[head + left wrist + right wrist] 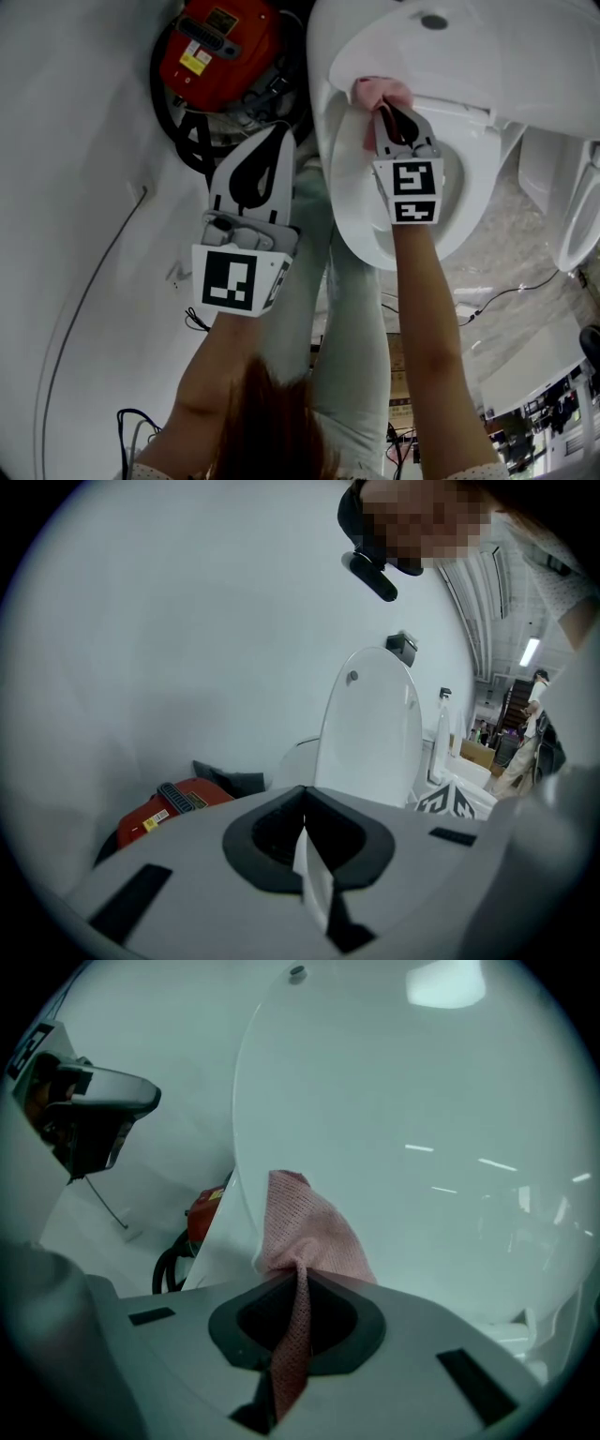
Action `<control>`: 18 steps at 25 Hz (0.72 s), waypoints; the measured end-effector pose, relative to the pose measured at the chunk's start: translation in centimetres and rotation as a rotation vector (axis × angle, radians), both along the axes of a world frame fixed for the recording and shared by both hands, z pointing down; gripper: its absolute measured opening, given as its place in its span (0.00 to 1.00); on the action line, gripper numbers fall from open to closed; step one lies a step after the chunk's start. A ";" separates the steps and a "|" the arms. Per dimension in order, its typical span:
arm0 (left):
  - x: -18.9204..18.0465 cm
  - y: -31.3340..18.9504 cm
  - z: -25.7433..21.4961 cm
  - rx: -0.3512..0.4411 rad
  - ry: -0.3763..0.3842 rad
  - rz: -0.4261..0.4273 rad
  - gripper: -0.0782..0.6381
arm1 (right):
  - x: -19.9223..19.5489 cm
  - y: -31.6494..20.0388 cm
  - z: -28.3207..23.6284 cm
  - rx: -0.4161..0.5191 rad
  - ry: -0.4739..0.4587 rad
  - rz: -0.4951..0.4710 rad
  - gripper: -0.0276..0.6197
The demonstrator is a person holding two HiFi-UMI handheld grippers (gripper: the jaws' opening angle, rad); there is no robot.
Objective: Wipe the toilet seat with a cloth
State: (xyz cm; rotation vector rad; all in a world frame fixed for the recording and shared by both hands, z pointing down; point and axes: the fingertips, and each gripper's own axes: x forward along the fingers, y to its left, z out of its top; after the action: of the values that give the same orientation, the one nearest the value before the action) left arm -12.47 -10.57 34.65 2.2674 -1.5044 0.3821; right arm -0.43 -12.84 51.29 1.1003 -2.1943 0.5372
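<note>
Cloth (307, 1227), pink, sits pinched in the jaws of the right gripper (388, 111), pressed on the toilet seat (349, 202) at its rear, below the raised lid (403, 1147). The left gripper (277, 133) hangs beside the bowl, jaws together, empty.

Cloth (309, 1232): pink, knit, bunched. Pinched in the right gripper (394, 111), bulging past its tips against white porcelain.
Toilet seat (352, 159): white glossy ring, directly beneath that gripper.

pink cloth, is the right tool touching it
Touching. The right gripper view shows the right tool shut on the pink cloth, with a strip of it running down between its jaws.
</note>
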 end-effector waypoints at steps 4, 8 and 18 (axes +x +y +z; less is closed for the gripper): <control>0.6 0.3 0.0 -0.007 -0.012 0.019 0.11 | 0.5 0.2 0.0 0.014 0.013 -0.024 0.08; 1.2 0.4 0.0 -0.004 -0.009 0.025 0.11 | 1.8 0.8 0.3 0.035 0.060 -0.038 0.08; 3.4 1.1 0.2 -0.019 -0.003 0.052 0.11 | 6.4 0.7 0.6 0.018 0.066 0.008 0.08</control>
State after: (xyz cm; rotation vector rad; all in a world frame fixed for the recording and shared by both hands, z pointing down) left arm -9.04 -9.43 34.83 2.2959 -1.4394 0.4126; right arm 5.95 -12.10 51.91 1.1210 -2.1427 0.4787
